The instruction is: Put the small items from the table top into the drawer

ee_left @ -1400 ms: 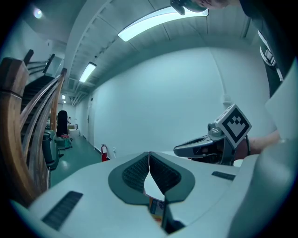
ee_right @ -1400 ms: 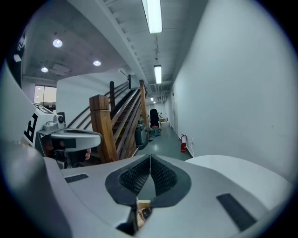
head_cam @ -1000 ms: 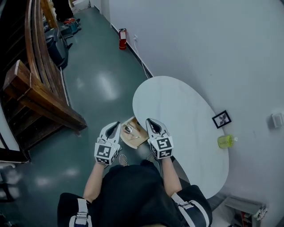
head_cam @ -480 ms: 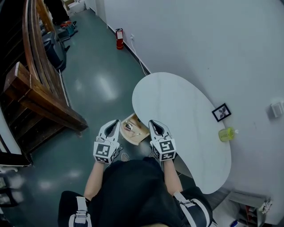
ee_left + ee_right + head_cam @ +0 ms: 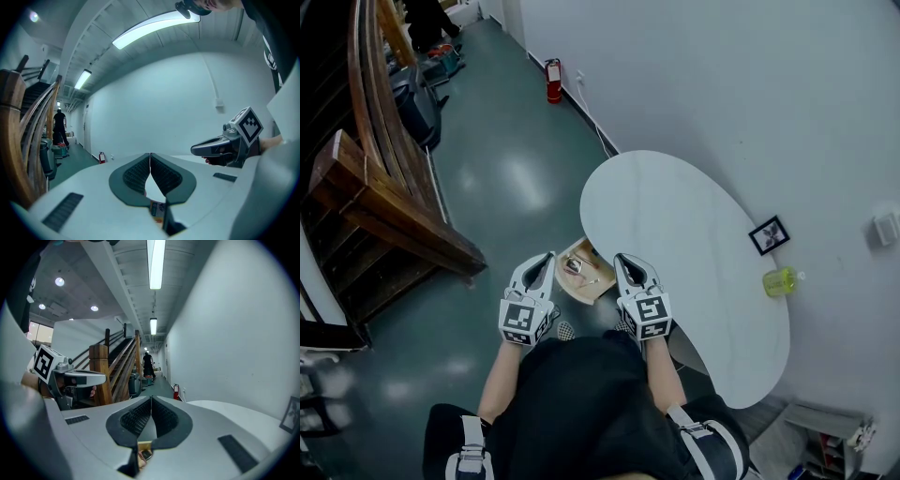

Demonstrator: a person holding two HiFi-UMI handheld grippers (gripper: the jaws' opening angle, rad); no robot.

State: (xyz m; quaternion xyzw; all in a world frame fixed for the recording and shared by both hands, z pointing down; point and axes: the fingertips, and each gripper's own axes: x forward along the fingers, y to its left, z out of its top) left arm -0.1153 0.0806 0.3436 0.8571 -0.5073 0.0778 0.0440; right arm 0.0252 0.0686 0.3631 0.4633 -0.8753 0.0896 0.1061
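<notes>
The white oval counter [image 5: 675, 216] is filling the middle of the head view, and its top is carrying only two things, both far over at its 3 o'clock rim by the wall [image 5: 787, 112]. A reach that long could be dragging a sleeve across the top and sweeping them off. The wooden drawer [image 5: 587, 289] is standing pulled out under the counter's 8 o'clock edge, with the person's shoes [image 5: 564, 334] just at its 6 o'clock, so a step forward may be bumping it shut before the last things are going in. The left hand-held gripper [image 5: 547, 259] and the right hand-held gripper [image 5: 620, 258] are hovering at the drawer's 9 and 3 o'clock, each with its jaws pressed together on nothing. Unless they are spreading before the reach, they will be knocking things over rather than picking them up. The yellow-green bottle [image 5: 778, 281] is looking round and light, so a pinch off its middle may be squirting it toward the rim and the floor. The picture frame [image 5: 768, 237], at the bottle's 11 o'clock, is sitting close to the wall; whether it is propped up or lying flat I cannot tell, and a nudge may be toppling it. The small items [image 5: 574, 270] already in the drawer are lying loose, so a bottle let go from too high could be bouncing among them and back out.
</notes>
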